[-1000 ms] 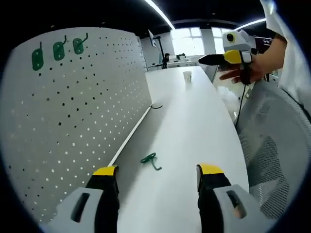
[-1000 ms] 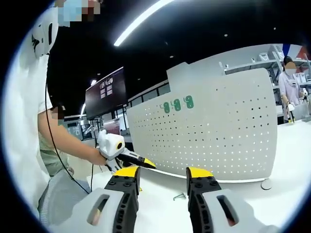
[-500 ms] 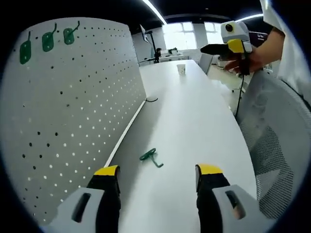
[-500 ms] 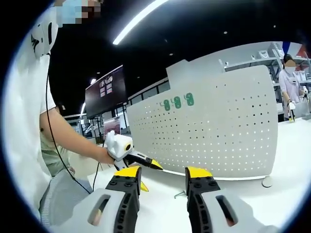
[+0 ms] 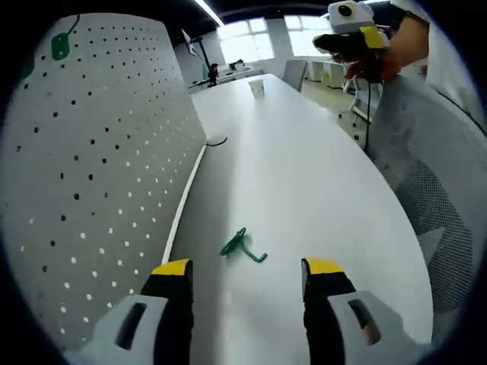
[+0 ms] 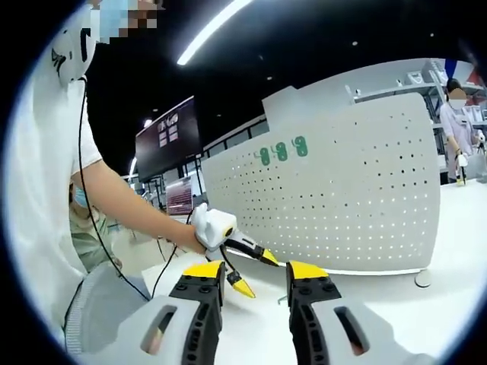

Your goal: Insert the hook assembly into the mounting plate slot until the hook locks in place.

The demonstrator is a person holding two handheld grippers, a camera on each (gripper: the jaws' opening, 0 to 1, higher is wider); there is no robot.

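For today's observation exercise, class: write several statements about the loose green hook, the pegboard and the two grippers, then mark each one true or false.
1. The loose green hook lies on the white table. True.
2. The left gripper is shut on that hook. False: its fingers stand apart, and the hook lies beyond them, untouched.
3. Three green hooks hang near the top of the pegboard. True.
4. The right gripper carries a hook. False: its fingers are open, with nothing between them.
5. A paper cup stands at the far end of the table. True.
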